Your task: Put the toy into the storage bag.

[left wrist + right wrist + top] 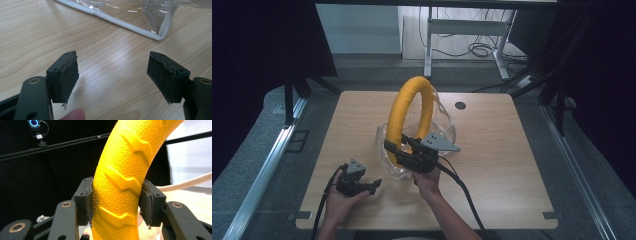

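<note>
Yellow ring [409, 112], pebbled skin with raised chevron ribs, stands on edge, clamped low on its near arc by the right hand-held gripper [404, 150]. In the right gripper view both pads press the ring's flanks, so that hand-held gripper is clenched on it; the ring rises straight up from between the jaws. Judgement: the upright hold looks meant to lift the ring out of, or lower it into, the clear plastic bag [439, 125] bunched just behind and beneath the right hand-held gripper. The rubbery-looking texture should resist slipping, though a tall ring gripped at one low point could swing.

Bag: thin, glossy, crinkled film with a whitish rolled seam; one corner of it lies ahead of the left hand-held gripper [112, 75] in that gripper's own view, apart from the jaws.

Left hand-held gripper: released, jaws spread wide with nothing between them, worn dark pads facing each other over bare wood. It is held low to the left of the right one, near the bag but not touching it, probably waiting to steady or open the film.

Surface [492, 150]: pale wood-grain laminate, rounded corners, a small dark grommet hole beyond the ring.
</note>
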Action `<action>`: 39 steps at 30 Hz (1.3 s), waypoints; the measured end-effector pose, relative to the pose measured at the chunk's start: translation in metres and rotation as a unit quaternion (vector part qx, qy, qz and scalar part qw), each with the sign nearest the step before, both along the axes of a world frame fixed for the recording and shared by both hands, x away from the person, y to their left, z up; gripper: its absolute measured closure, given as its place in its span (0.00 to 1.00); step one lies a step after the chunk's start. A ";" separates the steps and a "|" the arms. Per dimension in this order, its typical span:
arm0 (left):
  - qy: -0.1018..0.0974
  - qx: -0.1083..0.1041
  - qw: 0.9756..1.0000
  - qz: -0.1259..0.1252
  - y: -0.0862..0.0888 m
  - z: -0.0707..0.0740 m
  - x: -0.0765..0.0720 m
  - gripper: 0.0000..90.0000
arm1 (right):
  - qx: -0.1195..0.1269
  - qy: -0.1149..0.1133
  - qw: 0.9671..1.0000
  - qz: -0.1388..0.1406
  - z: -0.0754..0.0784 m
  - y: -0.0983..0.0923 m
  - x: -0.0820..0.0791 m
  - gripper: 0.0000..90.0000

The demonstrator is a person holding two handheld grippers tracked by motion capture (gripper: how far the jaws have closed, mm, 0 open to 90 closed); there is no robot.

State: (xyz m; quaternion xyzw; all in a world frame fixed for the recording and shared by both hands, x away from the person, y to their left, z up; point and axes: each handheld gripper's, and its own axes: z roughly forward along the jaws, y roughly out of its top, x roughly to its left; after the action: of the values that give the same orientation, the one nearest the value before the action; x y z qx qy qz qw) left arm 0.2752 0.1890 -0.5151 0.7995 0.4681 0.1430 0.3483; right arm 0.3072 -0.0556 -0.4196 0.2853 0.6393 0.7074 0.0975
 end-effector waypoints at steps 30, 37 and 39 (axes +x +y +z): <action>0.001 0.000 1.000 -0.001 0.000 0.000 0.000 0.28 | -0.055 0.002 0.998 -0.034 -0.006 0.001 0.003 0.47; 0.001 0.000 1.000 -0.002 -0.001 0.000 0.000 0.28 | -0.056 -0.011 0.997 -0.055 -0.004 -0.002 -0.001 0.38; 0.001 0.000 1.000 -0.001 -0.001 0.000 0.000 0.28 | -0.052 -0.016 0.996 -0.067 -0.002 -0.003 -0.002 0.34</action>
State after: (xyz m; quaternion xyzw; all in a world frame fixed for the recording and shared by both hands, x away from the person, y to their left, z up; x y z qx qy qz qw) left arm 0.2752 0.1884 -0.5150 0.8002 0.4672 0.1421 0.3482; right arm 0.3051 -0.0583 -0.4212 0.3108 0.6533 0.6693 0.1692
